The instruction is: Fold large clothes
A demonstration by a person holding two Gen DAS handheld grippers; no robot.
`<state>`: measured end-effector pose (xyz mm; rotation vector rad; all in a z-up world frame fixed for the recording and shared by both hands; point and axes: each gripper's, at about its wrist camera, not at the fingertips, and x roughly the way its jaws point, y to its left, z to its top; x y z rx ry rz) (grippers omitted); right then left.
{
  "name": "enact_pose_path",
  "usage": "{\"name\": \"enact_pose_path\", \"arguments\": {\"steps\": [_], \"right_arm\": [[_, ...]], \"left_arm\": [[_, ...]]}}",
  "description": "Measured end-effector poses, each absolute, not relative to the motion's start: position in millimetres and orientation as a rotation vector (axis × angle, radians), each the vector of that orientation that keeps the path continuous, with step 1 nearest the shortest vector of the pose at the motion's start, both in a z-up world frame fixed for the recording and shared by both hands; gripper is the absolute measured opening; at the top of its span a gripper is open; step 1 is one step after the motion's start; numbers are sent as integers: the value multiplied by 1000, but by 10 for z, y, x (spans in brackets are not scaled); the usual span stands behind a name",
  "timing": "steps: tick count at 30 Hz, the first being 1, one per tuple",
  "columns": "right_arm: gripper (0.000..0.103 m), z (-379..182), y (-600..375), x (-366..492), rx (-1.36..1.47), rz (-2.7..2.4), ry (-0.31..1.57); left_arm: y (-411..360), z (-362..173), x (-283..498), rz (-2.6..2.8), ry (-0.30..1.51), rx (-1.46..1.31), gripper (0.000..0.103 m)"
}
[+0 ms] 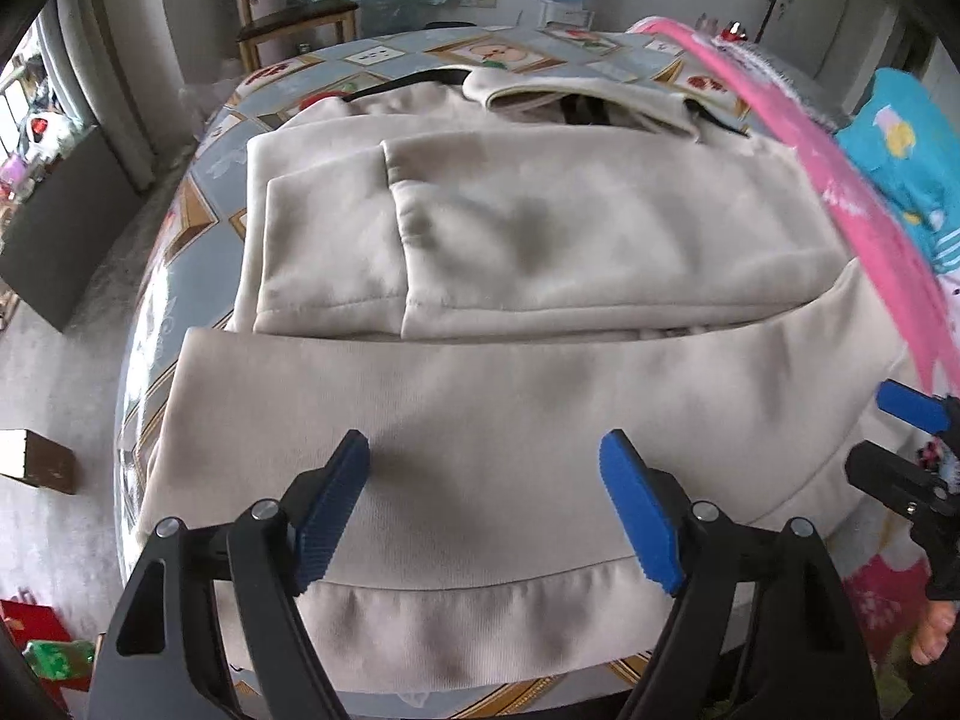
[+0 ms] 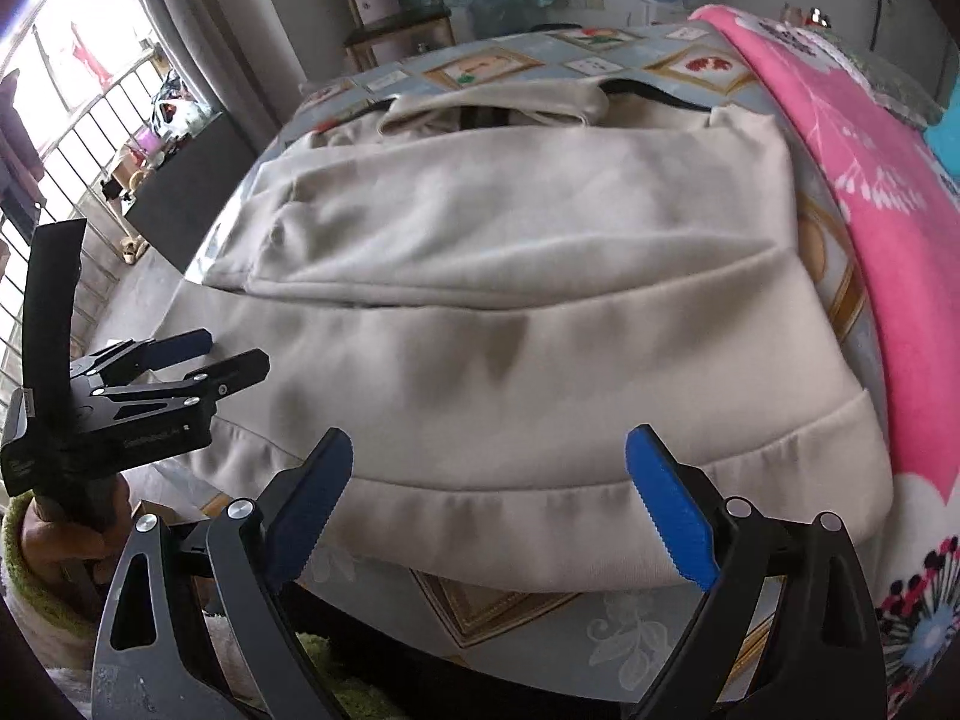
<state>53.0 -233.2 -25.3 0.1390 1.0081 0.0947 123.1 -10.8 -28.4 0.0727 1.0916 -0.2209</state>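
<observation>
Your table (image 1: pixel 180 252) wears a glossy blue-grey cloth printed with gold-framed pictures, and behind it a wooden chair (image 1: pixel 288 18) stands against a pale wall. The cream sweatshirt (image 1: pixel 510 372) lies across the middle of that table — soft, matte, thick-knit. Its sleeves are folded inward over the chest and its ribbed hem faces you at the near edge. The collar sits at the far side, and something dark shows inside it that you can't make out. A pink fleece blanket (image 2: pixel 888 228) runs along the right, its far end blurred. Beyond it a turquoise cloth (image 1: pixel 906 162) is cut off by the edge of the view.

Your left gripper (image 1: pixel 483 510) hovers over the hem with its ridged blue pads spread wide, nothing between them. Your right gripper (image 2: pixel 489 501) is just as wide and empty — it, too, hangs over the hem's near edge.
</observation>
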Motion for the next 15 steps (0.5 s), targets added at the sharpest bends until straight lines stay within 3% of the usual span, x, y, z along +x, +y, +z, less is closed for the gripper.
{"name": "enact_pose_path", "arguments": {"steps": [4,9,15], "right_arm": [[89,-362,-2363,550,119,60,1029],[89,-446,-2399,619,91,34,1049],[91,-548,-2396,680,51,8,1076]], "left_arm": [[-191,-347,1198,-174,1078,138,82],[-124,-383,1242,-125,1089,99,97],[-128,-391,1235,-116,1080,101,98]]}}
